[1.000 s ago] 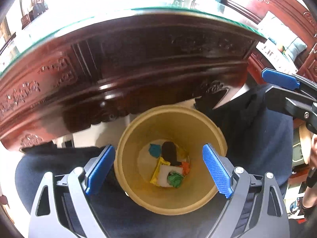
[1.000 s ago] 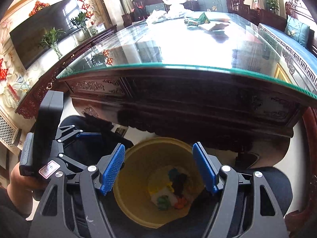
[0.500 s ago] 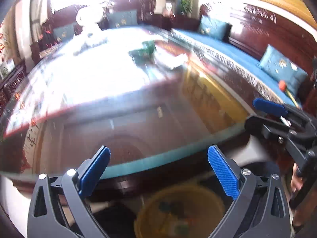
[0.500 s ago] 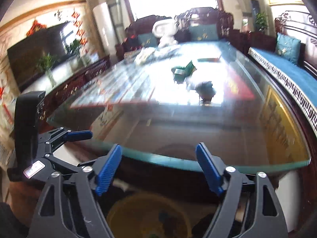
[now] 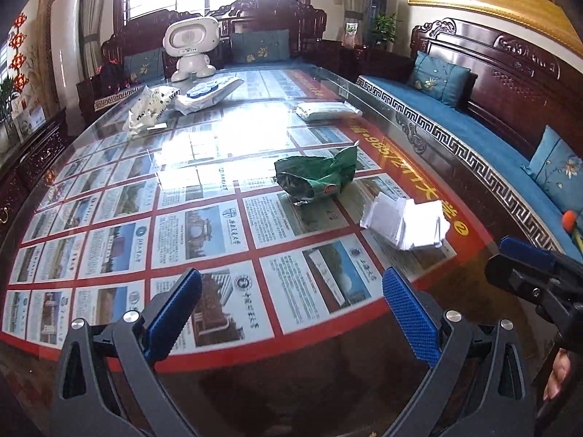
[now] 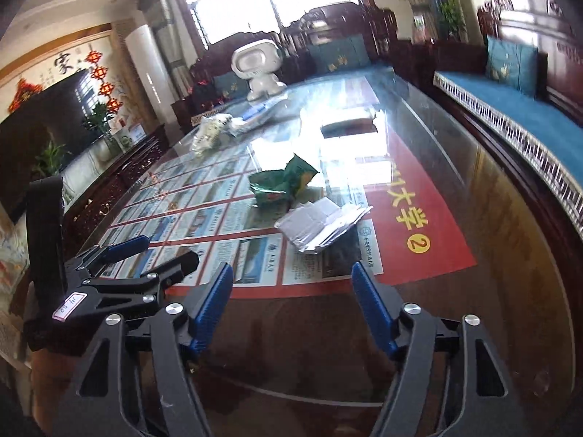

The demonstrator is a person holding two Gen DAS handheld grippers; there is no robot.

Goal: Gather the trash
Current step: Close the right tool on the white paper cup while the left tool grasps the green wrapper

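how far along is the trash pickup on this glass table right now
Nothing visibly finished. Both grippers, left and right, are empty, jaws open. Still on the glass-topped table: crumpled green foil bag, folded white paper, and white wrappers farther back.

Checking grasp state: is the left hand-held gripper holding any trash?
No: the left hand-held gripper is open with nothing between its fingers, and the green wrapper lies on the glass table ahead.
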